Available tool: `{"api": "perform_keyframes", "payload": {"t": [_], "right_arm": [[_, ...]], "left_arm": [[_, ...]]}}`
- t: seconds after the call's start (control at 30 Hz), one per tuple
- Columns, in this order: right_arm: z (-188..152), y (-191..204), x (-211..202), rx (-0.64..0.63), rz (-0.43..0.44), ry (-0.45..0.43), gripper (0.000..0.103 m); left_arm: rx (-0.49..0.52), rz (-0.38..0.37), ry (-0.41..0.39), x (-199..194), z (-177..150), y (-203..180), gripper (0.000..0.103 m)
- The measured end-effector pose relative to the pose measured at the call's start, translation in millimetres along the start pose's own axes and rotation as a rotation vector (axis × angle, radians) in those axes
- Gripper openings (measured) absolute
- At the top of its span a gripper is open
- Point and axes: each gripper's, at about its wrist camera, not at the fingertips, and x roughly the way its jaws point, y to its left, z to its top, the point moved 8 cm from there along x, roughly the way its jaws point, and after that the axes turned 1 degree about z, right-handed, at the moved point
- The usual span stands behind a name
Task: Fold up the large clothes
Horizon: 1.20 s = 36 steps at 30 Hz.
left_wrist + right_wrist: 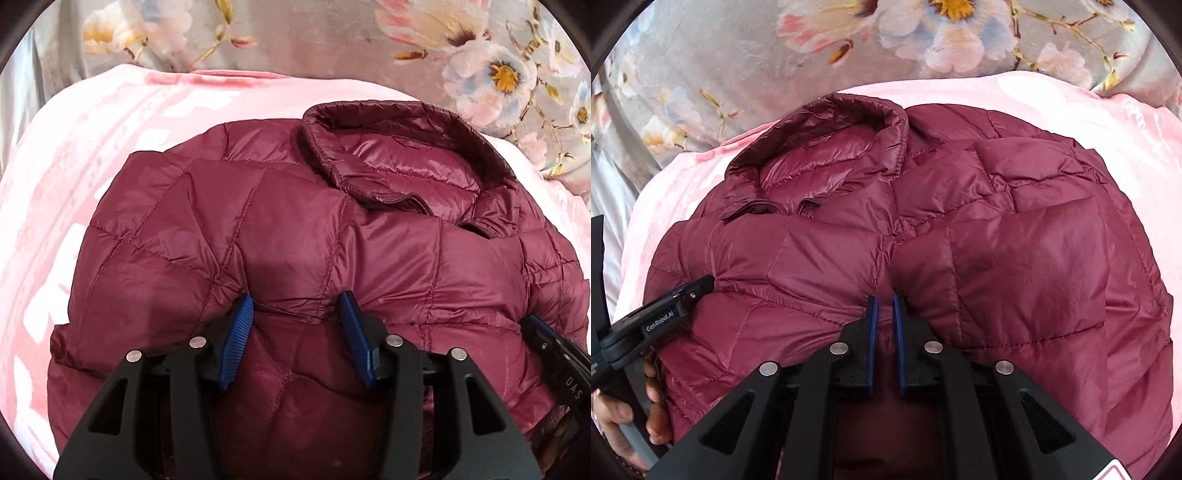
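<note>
Mid-fold: jacket (295,229) lying sleeves-in on pink blanket (74,166). Left claw (297,310) spread apart, fabric between its pads but unpinched; right claw (884,306) nearly closed, pinching a fold at the near edge. Next, probably: regrip left, carry hem toward collar (388,122).

The maroon puffer jacket (295,236) runs under the left gripper (297,306) at 6 o'clock, so its near hem is hidden, and whether that gripper's blue pads (242,321) press the quilting or only rest on it cannot be told. In the right wrist view the right gripper (885,306) likewise covers the jacket's near edge, and its narrow gap shows no clear pinch of cloth. A hand (628,417) at 8 o'clock is cut by the rim, as is the floral bedding (713,62) at 12 o'clock.
</note>
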Motion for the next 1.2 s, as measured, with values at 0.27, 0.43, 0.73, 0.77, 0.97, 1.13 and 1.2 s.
{"api": "perform_keyframes", "payload": {"t": [0.27,0.43,0.73,0.77,0.97,1.13,1.2], "right_arm": [[8,4,-6,0.015,0.046,0.021,0.018],[64,7,-38,0.025,0.113,-0.125,0.081],[104,15,43,0.049,0.104,0.067,0.049],[103,24,51,0.03,0.119,0.103,0.034],[140,55,31,0.158,0.42,0.043,0.006],[132,34,17,0.128,0.337,-0.021,0.005],[112,28,26,0.069,0.267,0.008,0.005]], "left_arm": [[-0.043,-0.061,0.005,-11,3,6,0.051],[-0.221,-0.263,0.028,-26,35,18,0.067],[-0.351,-0.429,0.2,31,80,-3,0.057],[-0.338,-0.434,0.21,34,81,-8,0.046],[-0.319,-0.478,0.179,27,100,-16,0.012],[-0.278,-0.423,0.135,23,89,-2,0.01],[-0.246,-0.389,0.152,34,76,1,0.009]]}}
